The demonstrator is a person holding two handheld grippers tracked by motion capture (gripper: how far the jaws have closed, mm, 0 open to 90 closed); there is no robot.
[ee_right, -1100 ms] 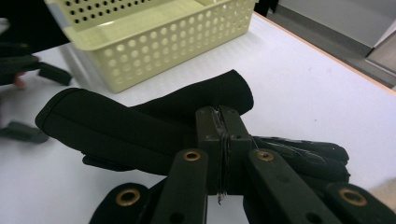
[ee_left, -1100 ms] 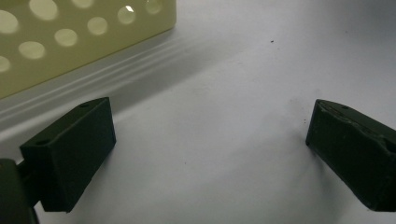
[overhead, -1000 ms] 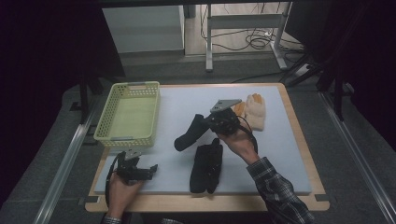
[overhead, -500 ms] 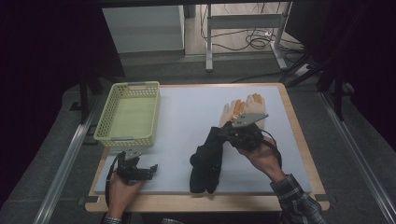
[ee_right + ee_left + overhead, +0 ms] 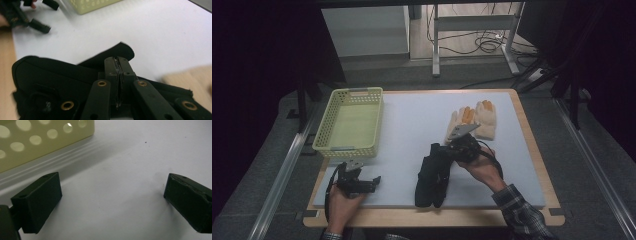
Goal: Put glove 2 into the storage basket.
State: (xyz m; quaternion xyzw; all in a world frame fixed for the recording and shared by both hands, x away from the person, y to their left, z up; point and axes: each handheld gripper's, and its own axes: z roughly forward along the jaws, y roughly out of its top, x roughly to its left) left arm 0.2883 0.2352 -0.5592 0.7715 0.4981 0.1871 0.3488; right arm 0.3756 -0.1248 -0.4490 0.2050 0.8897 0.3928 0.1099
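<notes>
- Black gloves (image 5: 432, 175) lie together near the front edge of the table (image 5: 412, 125), one stacked along the other; you seem to be pairing them, so the one you hold rests on its mate.
- Your right tool (image 5: 458, 148) is clenched on the upper glove's edge; in the right gripper view the jaws meet with a thin fold of black fabric (image 5: 119, 75) pinched between them, a grip on the hem that lets the rest drape flat.
- Your left tool (image 5: 362, 181) rests released on the table at the front left, jaws wide apart with nothing between them, parked clear of the work and, by my guess, ready to help.
- Cream gloves with orange fingertips (image 5: 474, 120) lie side by side just beyond your right hand, likely a second pair waiting.
- Yellow-green basket (image 5: 349, 122) sits at the table's left side, just beyond the left tool, probably where paired gloves go.
</notes>
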